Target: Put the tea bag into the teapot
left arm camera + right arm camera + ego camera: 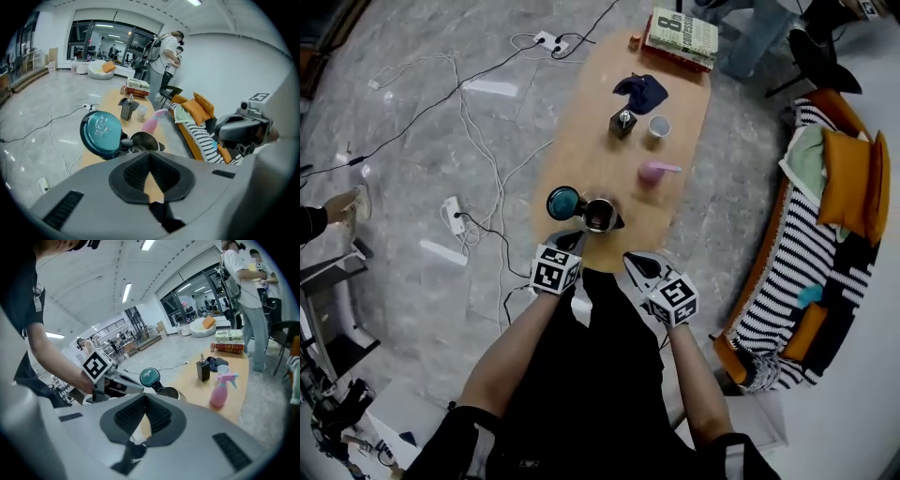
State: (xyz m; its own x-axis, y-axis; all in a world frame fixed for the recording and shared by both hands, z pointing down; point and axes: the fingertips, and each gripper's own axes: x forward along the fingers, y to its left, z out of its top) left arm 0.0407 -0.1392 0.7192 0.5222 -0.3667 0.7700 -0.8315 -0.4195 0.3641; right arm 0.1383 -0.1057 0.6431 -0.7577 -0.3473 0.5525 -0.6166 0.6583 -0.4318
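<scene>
Wooden counter [581,141] holds the lid-open teapot [600,215] just ahead of both closed tongs, left tongs [573,240] nearer than right tongs [632,257]; I see no tea bag.

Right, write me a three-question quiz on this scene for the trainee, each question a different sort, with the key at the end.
1. True or false: the teapot has its teal lid swung open.
2. What colour is the spray bottle that stands beyond the teapot? A green, B pink, C yellow.
3. Fill in: in the head view, the gripper nearer the lid is the ____ one.
Key: 1 true. 2 B. 3 left: the left gripper points at the lid's side of the teapot.
</scene>
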